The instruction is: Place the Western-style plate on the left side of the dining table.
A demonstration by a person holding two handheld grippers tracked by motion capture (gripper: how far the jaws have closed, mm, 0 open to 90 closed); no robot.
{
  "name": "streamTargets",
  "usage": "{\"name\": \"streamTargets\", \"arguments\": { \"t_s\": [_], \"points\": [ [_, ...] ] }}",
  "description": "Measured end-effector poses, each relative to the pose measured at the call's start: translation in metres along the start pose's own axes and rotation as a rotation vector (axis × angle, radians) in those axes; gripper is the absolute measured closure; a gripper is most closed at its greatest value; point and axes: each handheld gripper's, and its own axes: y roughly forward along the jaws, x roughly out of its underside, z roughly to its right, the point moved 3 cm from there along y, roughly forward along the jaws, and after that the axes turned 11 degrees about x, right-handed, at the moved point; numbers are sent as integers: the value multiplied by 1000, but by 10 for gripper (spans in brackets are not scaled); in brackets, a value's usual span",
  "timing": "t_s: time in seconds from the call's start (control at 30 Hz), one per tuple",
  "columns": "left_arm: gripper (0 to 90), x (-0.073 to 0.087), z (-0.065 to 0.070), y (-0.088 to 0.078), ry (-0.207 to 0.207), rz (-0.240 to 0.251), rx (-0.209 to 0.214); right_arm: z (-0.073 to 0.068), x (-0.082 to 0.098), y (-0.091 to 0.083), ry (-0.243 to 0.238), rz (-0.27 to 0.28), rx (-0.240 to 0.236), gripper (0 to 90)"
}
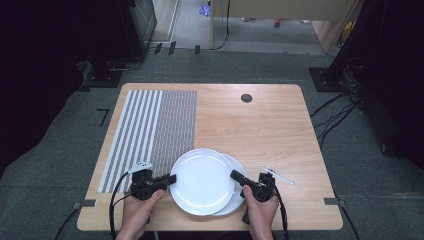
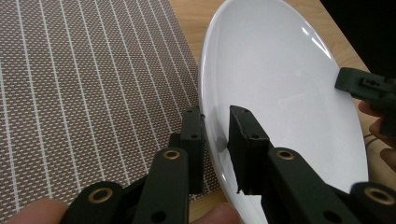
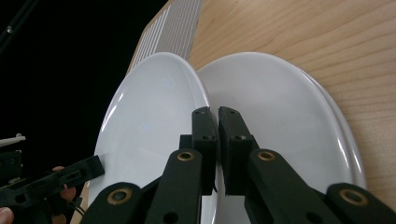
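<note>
Between the jaws of each gripper — left gripper [image 1: 171, 178], right gripper [image 1: 233, 174] — the top plate's [image 1: 202, 180] rim is being clamped, opposite edges; lower plates [image 3: 299, 121] are lying beneath.

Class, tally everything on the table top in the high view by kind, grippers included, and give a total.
White plates: 2 (upper plate, lower plate)
Striped placemat: 1
Thin clear stick: 1
Grippers: 2 (left gripper, right gripper)
Total: 6

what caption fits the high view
Both grippers clamp opposite rims of the top plate of a stack on a wooden table.
</note>
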Motion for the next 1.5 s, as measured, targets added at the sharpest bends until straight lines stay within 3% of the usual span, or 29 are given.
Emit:
{"name": "streamTargets", "arguments": {
  "t_s": [0.23, 0.57, 0.73, 1.1, 1.5],
  "points": [
    [781, -8, 1, -10, 9, 29, 10, -8, -6, 2, 12, 7, 1, 867],
    [785, -23, -11, -27, -18, 83, 6, -34, -18, 16, -28, 6, -12, 867],
    [789, -31, -20, -37, -33, 118, 2, -48, -25, 29, -24, -9, -31, 868],
    [782, -43, -41, -53, -53, 174, -45, -81, -40, 57, -93, -21, -33, 867],
    [780, -55, -60, -68, -85, 224, -60, -109, -53, 84, -127, -35, -31, 865]
  ]
}}
